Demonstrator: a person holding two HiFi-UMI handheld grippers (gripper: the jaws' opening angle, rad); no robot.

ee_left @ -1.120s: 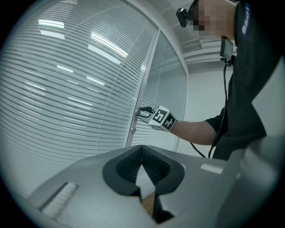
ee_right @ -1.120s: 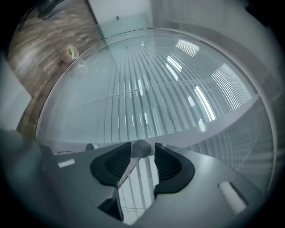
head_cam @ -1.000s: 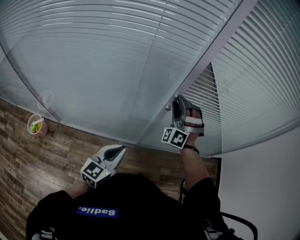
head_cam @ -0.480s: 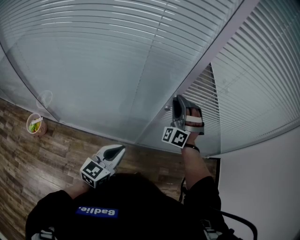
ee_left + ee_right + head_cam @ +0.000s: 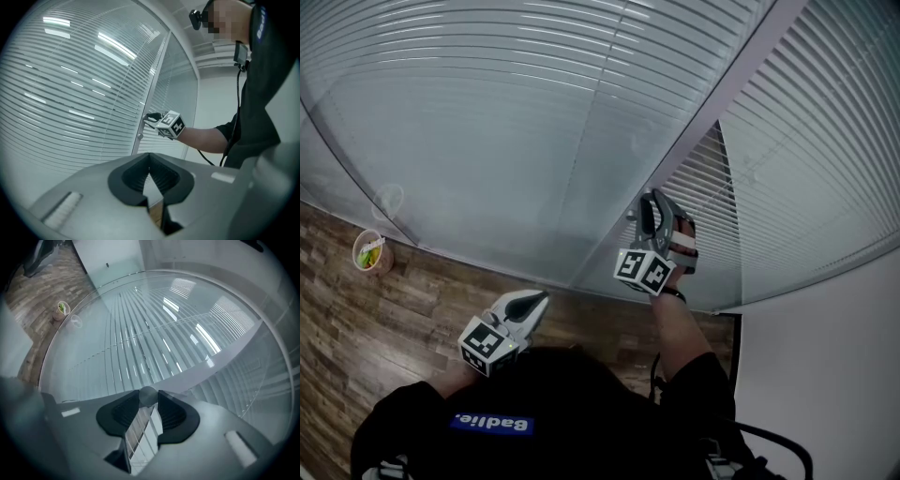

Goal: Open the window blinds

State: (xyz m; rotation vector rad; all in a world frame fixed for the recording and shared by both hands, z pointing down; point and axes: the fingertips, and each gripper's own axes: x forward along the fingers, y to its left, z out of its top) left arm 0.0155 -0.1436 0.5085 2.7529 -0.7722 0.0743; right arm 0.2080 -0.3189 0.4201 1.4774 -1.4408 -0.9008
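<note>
My right gripper (image 5: pixel 148 398) is clenched on a small round grey knob (image 5: pixel 148 393). Its ribbed black pads (image 5: pixel 123 414) press the knob's smooth sides, one on each. The knob stands out from the pale grey upright frame bar (image 5: pixel 727 94) between two glass panes. Behind the glass hang the white horizontal slat blinds (image 5: pixel 516 103), thin flat strips spreading left and right of the bar. The slats just right of the knob show darker gaps between them. The gripper's black-and-white marker cube (image 5: pixel 641 269) sits near my wrist. My left gripper (image 5: pixel 150 172) hangs lower and nearer, its jaws pressed together at the tips on nothing, over the brown wood-grain plank floor (image 5: pixel 356 323). Far left on the floor stands a small round cup (image 5: pixel 370 251).
</note>
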